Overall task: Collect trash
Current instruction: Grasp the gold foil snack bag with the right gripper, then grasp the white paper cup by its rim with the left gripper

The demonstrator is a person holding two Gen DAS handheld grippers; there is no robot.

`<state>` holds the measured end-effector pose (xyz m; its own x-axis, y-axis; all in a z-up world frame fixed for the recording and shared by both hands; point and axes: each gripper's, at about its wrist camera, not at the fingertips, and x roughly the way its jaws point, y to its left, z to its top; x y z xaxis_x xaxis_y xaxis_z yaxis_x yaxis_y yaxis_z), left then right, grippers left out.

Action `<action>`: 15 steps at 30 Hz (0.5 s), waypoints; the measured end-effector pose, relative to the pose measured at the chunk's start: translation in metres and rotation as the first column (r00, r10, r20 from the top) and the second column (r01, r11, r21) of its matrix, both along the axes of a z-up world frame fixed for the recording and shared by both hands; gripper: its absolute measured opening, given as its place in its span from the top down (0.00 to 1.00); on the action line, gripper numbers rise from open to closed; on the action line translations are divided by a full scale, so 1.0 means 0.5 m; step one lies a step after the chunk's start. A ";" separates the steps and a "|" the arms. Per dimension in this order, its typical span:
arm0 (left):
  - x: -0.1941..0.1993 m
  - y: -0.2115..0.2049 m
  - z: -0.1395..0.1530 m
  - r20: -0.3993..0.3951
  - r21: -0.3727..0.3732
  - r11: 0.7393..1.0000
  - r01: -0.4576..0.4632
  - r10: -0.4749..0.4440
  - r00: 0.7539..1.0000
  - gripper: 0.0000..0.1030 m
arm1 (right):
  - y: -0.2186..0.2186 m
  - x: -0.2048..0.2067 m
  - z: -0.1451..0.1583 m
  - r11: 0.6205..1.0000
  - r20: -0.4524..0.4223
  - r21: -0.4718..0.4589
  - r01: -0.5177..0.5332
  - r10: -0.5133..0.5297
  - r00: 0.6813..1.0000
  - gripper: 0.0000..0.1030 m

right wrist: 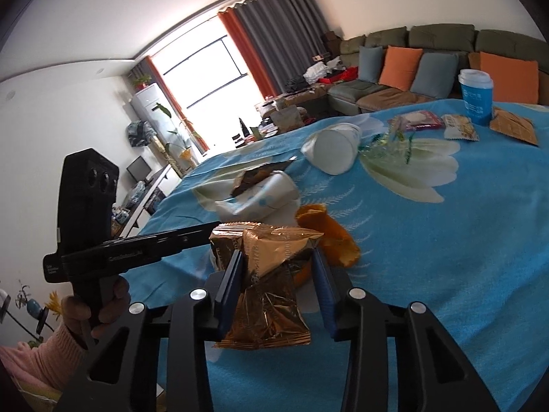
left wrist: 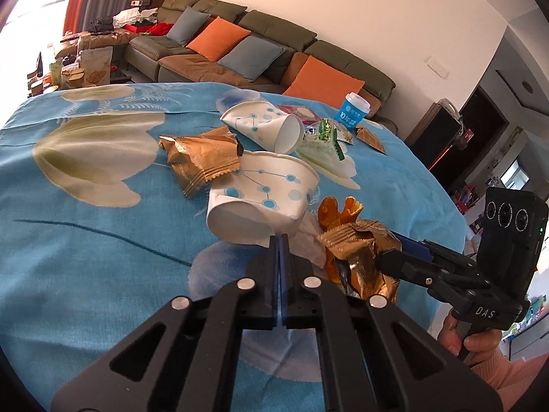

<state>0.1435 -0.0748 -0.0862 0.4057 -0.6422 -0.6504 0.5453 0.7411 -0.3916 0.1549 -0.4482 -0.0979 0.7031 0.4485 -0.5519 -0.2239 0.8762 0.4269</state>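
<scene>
A crushed white paper cup (left wrist: 260,202) with blue dots lies on the blue floral tablecloth (left wrist: 85,240). My left gripper (left wrist: 281,240) is shut, its tips pinching the cup's near rim. Just right of it a crumpled gold wrapper (left wrist: 360,257) sits between the fingers of my right gripper (left wrist: 387,257). In the right wrist view that gold wrapper (right wrist: 271,274) fills the gap of the right gripper (right wrist: 278,257), both pads against it. The left gripper (right wrist: 214,228) reaches in from the left towards the cup (right wrist: 260,195). Orange peel (right wrist: 326,237) lies behind the wrapper.
Farther back lie a second tipped paper cup (left wrist: 274,127), another gold wrapper (left wrist: 202,161), a green wrapper (left wrist: 326,140), and a blue lidded cup (left wrist: 353,110) that stands upright. More snack packets (right wrist: 459,125) sit beside the blue cup. A sofa (left wrist: 240,34) runs behind the table.
</scene>
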 end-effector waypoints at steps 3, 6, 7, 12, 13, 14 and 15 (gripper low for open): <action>-0.011 0.011 0.007 0.012 -0.016 1.000 -0.003 0.003 1.000 0.99 | 0.007 -0.004 0.010 1.000 0.016 0.000 -0.018 0.018 1.000 0.65; -0.018 0.023 0.014 0.017 -0.032 0.999 -0.005 0.006 1.000 0.99 | 0.008 -0.007 0.019 1.000 0.031 0.003 -0.020 0.020 0.999 0.65; -0.019 0.024 0.016 0.017 -0.031 1.000 0.000 0.000 1.000 0.99 | 0.007 -0.007 0.022 1.000 0.034 0.004 -0.016 0.016 0.999 0.65; -0.001 0.016 0.015 -0.006 -0.022 1.000 -0.011 0.011 1.000 0.80 | -0.001 -0.007 0.021 1.000 0.033 0.015 -0.002 0.001 0.999 0.65; 0.004 0.014 0.014 -0.015 -0.025 1.000 -0.013 0.013 1.000 0.80 | -0.003 -0.005 0.018 1.000 0.028 0.017 0.002 -0.003 1.000 0.65; 0.009 0.012 0.013 -0.026 -0.029 0.999 -0.018 0.017 1.000 0.79 | -0.006 -0.004 0.015 1.000 0.022 0.019 0.006 -0.006 1.000 0.65; 0.015 0.011 0.011 -0.037 -0.037 0.999 -0.022 0.021 0.999 0.79 | -0.009 -0.003 0.013 1.000 0.016 0.023 0.008 -0.009 1.000 0.65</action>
<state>0.1511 -0.0695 -0.0805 0.3958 -0.6576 -0.6411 0.5141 0.7371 -0.4387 0.1533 -0.4529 -0.0916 0.7159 0.4549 -0.5297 -0.2236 0.8681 0.4433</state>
